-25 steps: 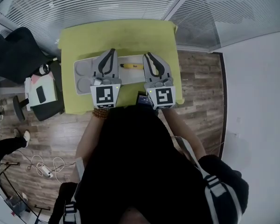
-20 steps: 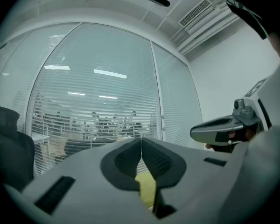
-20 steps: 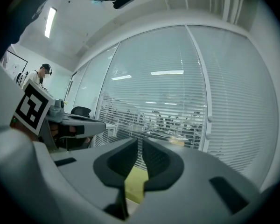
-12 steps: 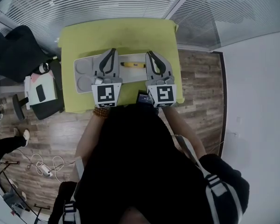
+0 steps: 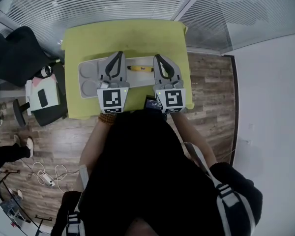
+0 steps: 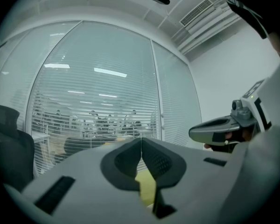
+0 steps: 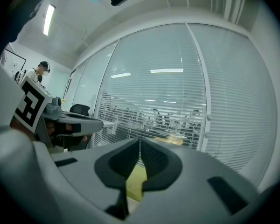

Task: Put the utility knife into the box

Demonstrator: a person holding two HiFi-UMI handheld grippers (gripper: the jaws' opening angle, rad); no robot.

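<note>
The yellow utility knife (image 5: 139, 68) lies crosswise on the long grey box (image 5: 87, 73) on the green table (image 5: 123, 36); the box has round wells at its left end. My left gripper (image 5: 119, 54) hovers over the box just left of the knife, and its jaws are shut and empty (image 6: 141, 140). Just right of the knife is my right gripper (image 5: 157, 57), whose jaws have just been closing. Its tips now meet with nothing between them (image 7: 139, 141). Neither gripper touches the knife.
A black office chair (image 5: 14, 53) and a small white cabinet (image 5: 42, 96) stand left of the table. A dark object (image 5: 150, 102) sits at the table's near edge. Glass walls with blinds run behind. Cables (image 5: 46, 178) lie on the wood floor.
The right gripper's jaws have drawn together. Both grippers stay where they were, and the knife has not moved.
</note>
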